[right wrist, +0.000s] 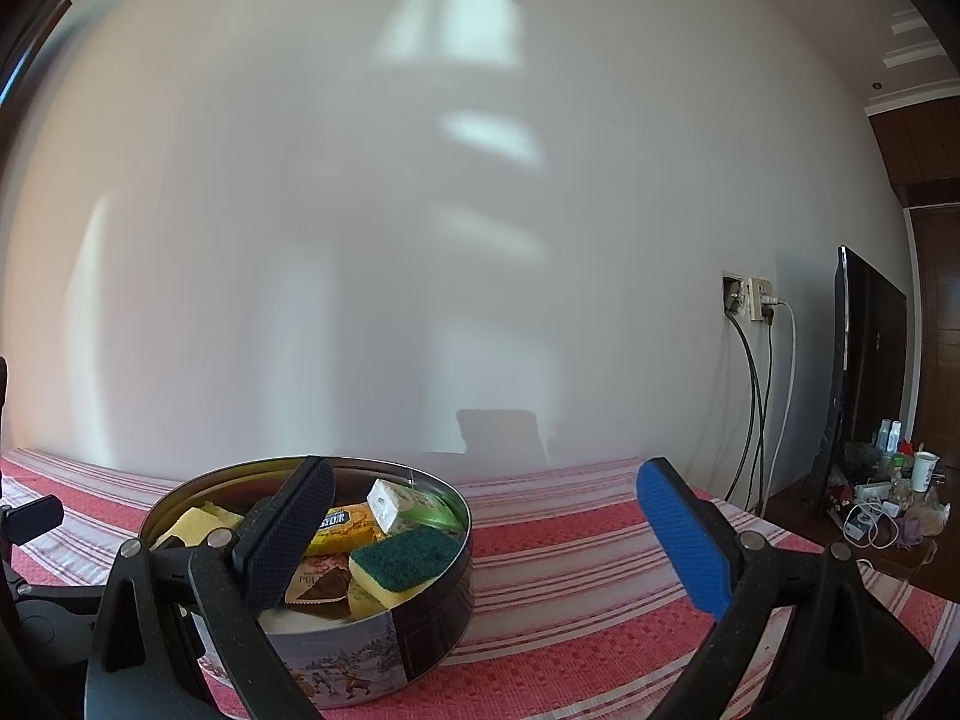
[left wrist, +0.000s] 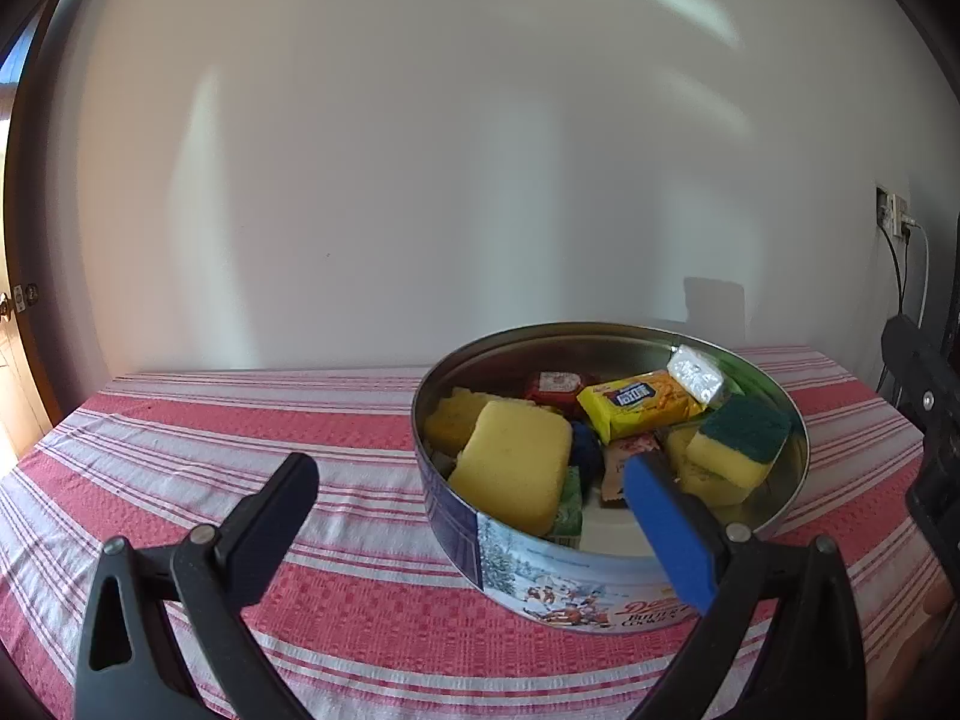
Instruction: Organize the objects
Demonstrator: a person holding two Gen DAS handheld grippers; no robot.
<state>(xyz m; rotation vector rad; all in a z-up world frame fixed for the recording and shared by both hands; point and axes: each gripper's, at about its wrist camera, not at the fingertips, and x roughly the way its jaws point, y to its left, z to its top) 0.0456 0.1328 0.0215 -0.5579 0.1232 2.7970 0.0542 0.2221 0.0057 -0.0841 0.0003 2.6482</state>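
Tin (left wrist: 576,594) on the tablecloth (left wrist: 240,420), sponges (left wrist: 510,474) and packets (left wrist: 639,405) inside, wall behind.

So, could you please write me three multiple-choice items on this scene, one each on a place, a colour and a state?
1. Where does the sponge with the dark green scouring top lie?
A. Inside the round metal cookie tin
B. On the striped cloth beside the tin
C. Between the left gripper's fingers

2. What colour is the snack packet with the dark label in the tin?
A. Blue
B. Yellow
C. White

3. How do the two grippers stand?
A. Both shut on sponges
B. Left shut, right open
C. Both open and holding nothing

Answers: 1 A, since the sponge rests against the tin's inner wall in both views. 2 B, since its wrapper is plainly yellow. 3 C, since the left gripper and the right gripper each show wide-spread fingers with nothing between them.
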